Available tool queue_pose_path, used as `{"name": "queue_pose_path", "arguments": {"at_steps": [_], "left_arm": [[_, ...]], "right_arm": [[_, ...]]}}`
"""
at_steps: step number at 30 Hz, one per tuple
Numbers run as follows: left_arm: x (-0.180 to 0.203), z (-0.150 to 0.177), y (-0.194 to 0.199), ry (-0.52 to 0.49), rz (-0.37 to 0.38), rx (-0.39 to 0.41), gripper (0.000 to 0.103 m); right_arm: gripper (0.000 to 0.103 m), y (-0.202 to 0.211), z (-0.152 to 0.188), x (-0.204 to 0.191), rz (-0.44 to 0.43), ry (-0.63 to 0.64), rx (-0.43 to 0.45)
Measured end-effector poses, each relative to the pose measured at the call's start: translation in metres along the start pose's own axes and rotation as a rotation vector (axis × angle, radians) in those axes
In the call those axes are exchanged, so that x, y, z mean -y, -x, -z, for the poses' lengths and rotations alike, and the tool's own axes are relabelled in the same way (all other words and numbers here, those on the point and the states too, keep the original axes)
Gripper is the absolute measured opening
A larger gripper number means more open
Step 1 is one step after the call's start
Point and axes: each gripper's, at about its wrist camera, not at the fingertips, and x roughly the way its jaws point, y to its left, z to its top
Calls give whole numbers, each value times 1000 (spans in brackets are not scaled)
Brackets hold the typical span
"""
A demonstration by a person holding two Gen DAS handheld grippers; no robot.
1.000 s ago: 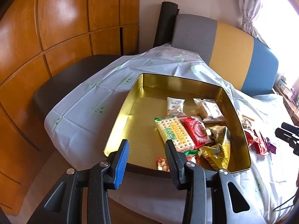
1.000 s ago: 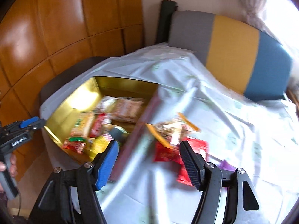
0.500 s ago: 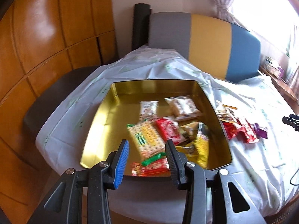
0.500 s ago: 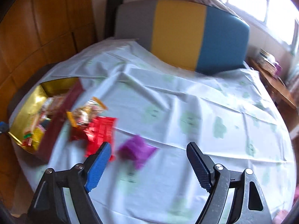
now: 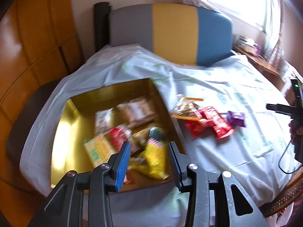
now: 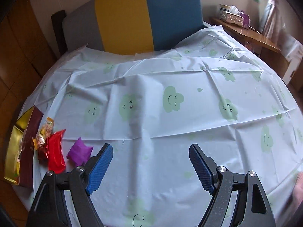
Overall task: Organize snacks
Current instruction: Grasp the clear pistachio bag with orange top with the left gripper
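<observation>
A gold tin (image 5: 113,92) holds several snack packets, among them a yellow bag (image 5: 154,160) and a cracker pack (image 5: 97,150). My left gripper (image 5: 149,159) is open and empty, hovering above the tin's near edge. Right of the tin on the cloth lie red packets (image 5: 210,123), a purple packet (image 5: 236,118) and an orange-trimmed packet (image 5: 187,104). My right gripper (image 6: 150,165) is open and empty above bare cloth; the purple packet (image 6: 79,152) and red packets (image 6: 55,154) lie to its left, and the tin (image 6: 13,151) sits at the far left.
A round table with a pale cloud-print cloth (image 6: 170,98). A grey, yellow and blue chair back (image 6: 132,19) stands behind it. Wooden panelling (image 5: 28,37) is at the left. A side shelf with a tissue box (image 6: 231,15) is at the right. My right-hand tool (image 5: 291,109) shows at the left view's edge.
Both views have swung to the right. The right gripper has moved away from the packets over bare cloth. The left gripper stays open over the tin's near edge.
</observation>
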Motion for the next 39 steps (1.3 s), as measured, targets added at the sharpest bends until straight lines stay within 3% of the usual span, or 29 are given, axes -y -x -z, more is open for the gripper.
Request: {"name": "queue_pose_path", "arguments": {"at_steps": [8, 15, 24, 26, 30, 36, 39], "left_arm": [[50, -48, -25, -144, 121, -48, 41], [85, -80, -72, -261, 149, -148, 41], [98, -105, -151, -283, 138, -321, 42], [100, -107, -166, -291, 124, -355, 48], [102, -108, -187, -314, 95, -409, 69], [109, -105, -212, -360, 67, -457, 70], [106, -104, -221, -326, 101, -487, 63]], "right_arm": [[83, 4, 0, -14, -35, 34, 10], [83, 9, -1, -12, -51, 22, 16], [85, 15, -3, -15, -79, 21, 31], [85, 15, -3, -16, -88, 23, 29], [85, 17, -3, -18, -101, 26, 31], [86, 20, -4, -19, -118, 27, 34], [86, 21, -4, -19, -120, 29, 38]]}}
